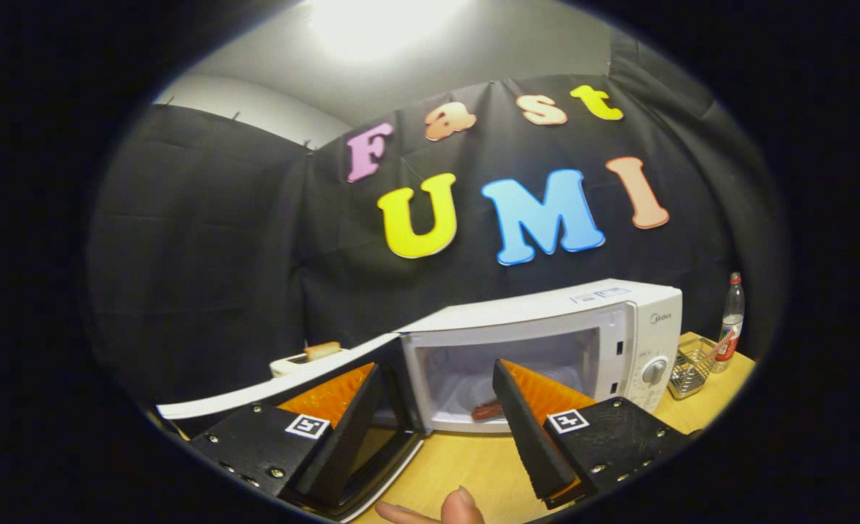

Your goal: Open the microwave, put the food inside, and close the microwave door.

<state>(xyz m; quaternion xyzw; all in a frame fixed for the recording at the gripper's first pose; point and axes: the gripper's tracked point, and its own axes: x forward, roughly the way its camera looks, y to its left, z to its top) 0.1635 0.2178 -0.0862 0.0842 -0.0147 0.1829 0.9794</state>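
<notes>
Figure: your tool is held just in front of the microwave, its fingers spread wide apart and holding nothing, with the open cavity and a strip of bare table showing between them. The microwave door is swung fully open, standing out from the oven on the side of the left finger, which partly covers it. The food, a reddish sausage-like piece, lies on the floor of the cavity, just beyond the tip of the right finger and apart from it. Judged from this, the opening and loading steps are complete, and you are at the start of the last step, closing the door. The next move calls for you to bring the tool round to the outer face or free edge of the door and push it in an arc toward the oven front until it latches; keep the fingers out of the cavity as the door sweeps. A fingertip shows at the near edge of the table. Beyond the door a toaster holds a slice of bread; past the control panel stand a small wire basket and a bottle
</notes>
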